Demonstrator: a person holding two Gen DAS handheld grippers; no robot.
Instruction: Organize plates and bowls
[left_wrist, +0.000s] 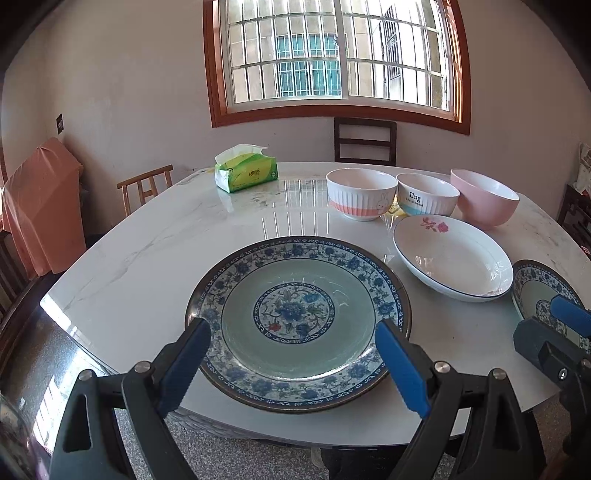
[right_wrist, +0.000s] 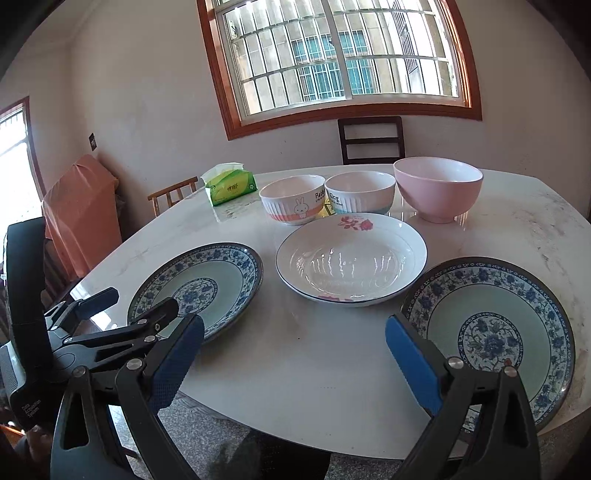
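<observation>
Two blue floral plates lie near the table's front edge: one at the left (left_wrist: 295, 321) (right_wrist: 199, 288), one at the right (right_wrist: 491, 332) (left_wrist: 543, 291). Between and behind them sits a white deep plate with pink flowers (left_wrist: 450, 258) (right_wrist: 351, 258). Behind it stand a rabbit bowl (left_wrist: 360, 197) (right_wrist: 293, 203), a "Dog" bowl (left_wrist: 426, 195) (right_wrist: 360, 195) and a pink bowl (left_wrist: 484, 199) (right_wrist: 437, 188). My left gripper (left_wrist: 291, 362) is open above the left plate's near rim. My right gripper (right_wrist: 295, 360) is open over bare table between the two blue plates.
A green tissue pack (left_wrist: 245, 171) (right_wrist: 229, 184) lies at the back left of the white marble table (left_wrist: 147, 266). Chairs stand behind the table (left_wrist: 364, 142) and at its left (left_wrist: 147, 184). An orange cloth covers something by the left wall (left_wrist: 44, 206).
</observation>
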